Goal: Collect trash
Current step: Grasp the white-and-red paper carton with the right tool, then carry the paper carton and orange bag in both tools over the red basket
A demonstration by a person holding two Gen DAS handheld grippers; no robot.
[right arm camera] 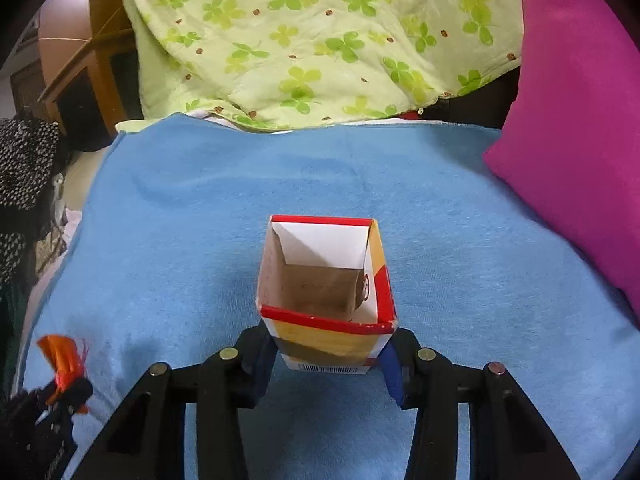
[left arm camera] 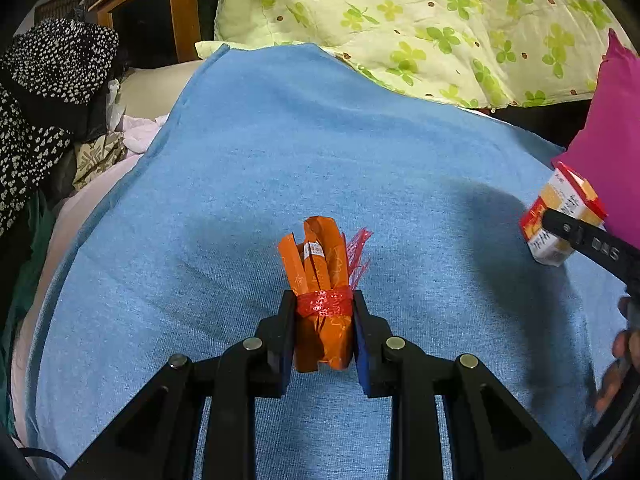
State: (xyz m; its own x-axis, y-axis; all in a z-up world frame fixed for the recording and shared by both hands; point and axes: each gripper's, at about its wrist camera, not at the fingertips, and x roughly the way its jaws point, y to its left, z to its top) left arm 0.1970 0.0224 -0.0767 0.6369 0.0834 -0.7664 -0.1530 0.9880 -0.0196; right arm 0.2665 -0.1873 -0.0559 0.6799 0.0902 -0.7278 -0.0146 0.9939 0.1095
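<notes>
L gripper (left arm camera: 324, 308) jaws are pinched on an orange wrapper bundle (left arm camera: 320, 280), tied w/ a red plastic band round the middle; its long axis runs straight out along the fingers, top end fanned, held over the blue towel (left arm camera: 280, 160). R gripper (right arm camera: 328, 352) jaws are clamped on the lower sides of a small red/yellow carton (right arm camera: 326, 280), mouth open toward the cam and looking empty inside.

Key relation: from the L wrist view the carton (left arm camera: 560, 220) sits off to the right & a bit ahead of the bundle, well apart; from the R wrist view the bundle (right arm camera: 64, 360) is low-left. Judged next step: bundle goes end-first into the carton mouth, so L needs to swing right, or R tip the opening left. Either arm could close the gap.

Writing: barcode on the carton's lower edge, small white label on the wrapper, print on both too small to read. No brand legible.

Beyond: clover-print quilt (right arm camera: 320, 40) behind, magenta pillow (right arm camera: 580, 140) at right.
</notes>
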